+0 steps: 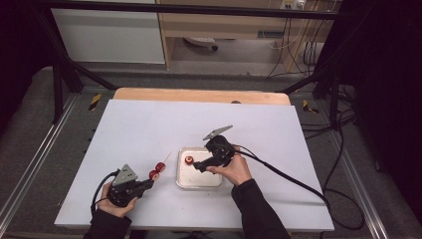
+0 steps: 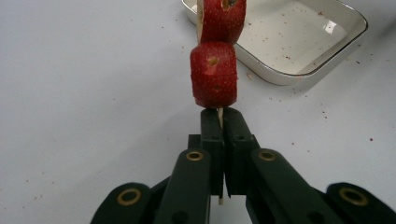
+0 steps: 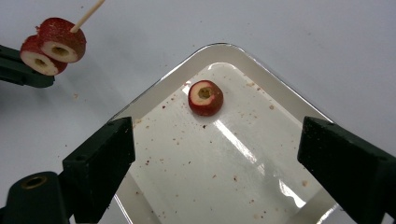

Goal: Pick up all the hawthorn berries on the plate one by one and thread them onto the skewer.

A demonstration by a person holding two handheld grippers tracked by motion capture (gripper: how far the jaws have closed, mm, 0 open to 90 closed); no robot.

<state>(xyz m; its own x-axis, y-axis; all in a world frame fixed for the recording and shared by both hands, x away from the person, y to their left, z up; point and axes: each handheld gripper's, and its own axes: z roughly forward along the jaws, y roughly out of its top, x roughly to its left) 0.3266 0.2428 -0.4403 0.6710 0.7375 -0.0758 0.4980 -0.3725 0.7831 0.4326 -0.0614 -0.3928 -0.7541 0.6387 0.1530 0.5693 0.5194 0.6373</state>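
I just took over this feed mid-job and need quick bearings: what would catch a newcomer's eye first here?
The red fruit slices threaded on a thin wooden skewer stand out, held above the white table by the left gripper, whose jaws are shut on the stick's end. To their right sits a shallow white tray speckled with crumbs, with one more cored red slice lying in it. The right gripper hangs over that tray, jaws wide open.

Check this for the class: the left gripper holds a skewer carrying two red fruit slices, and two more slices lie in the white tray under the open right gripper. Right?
Not quite: the tray holds one fruit slice, as the right gripper view shows. The left gripper does hold the skewer with two slices, and the right gripper is open.
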